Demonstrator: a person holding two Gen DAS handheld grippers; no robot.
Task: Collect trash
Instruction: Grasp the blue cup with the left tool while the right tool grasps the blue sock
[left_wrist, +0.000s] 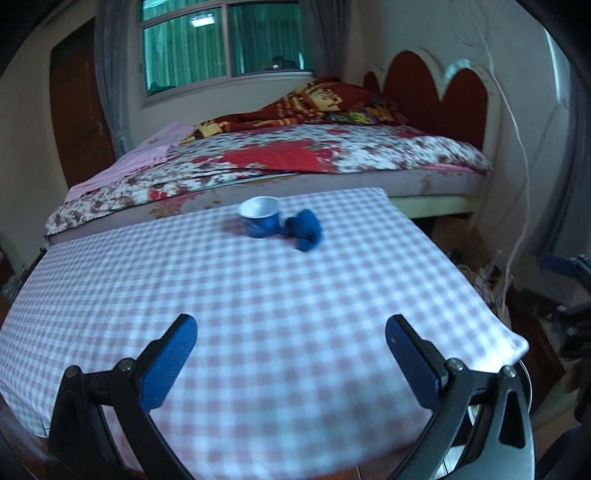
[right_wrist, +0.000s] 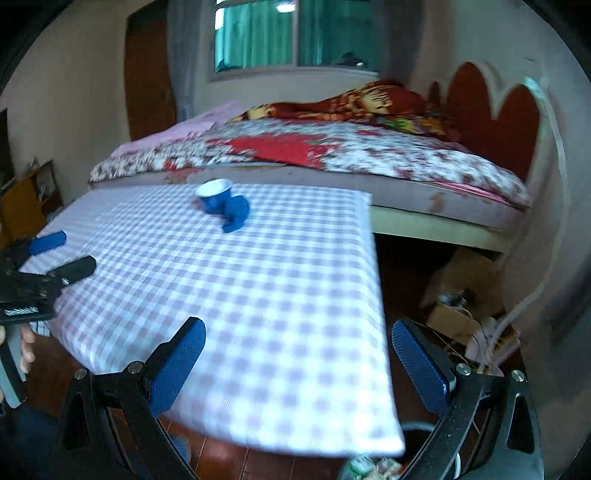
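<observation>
On far table edge (left_wrist: 332, 295): cup (left_wrist: 258, 218), crumpled wad (left_wrist: 304, 229) | both jaws wide, well short

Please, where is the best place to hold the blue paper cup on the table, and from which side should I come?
Grip the cup across its blue wall, just under the white rim. It stands upright with the mouth open upward. Approach from its left, probably, because the crumpled blue wad sits against its right side.

Daylight enters through the window (left_wrist: 225, 40), tinted green by its curtain; the room is dim and colours are muted. Both fisheye views bend straight lines near their black, vignetted corners. Motion blur softens the checked tablecloth (left_wrist: 258, 302), worst at its near edge, and smears the blue cup (right_wrist: 215, 198).
</observation>
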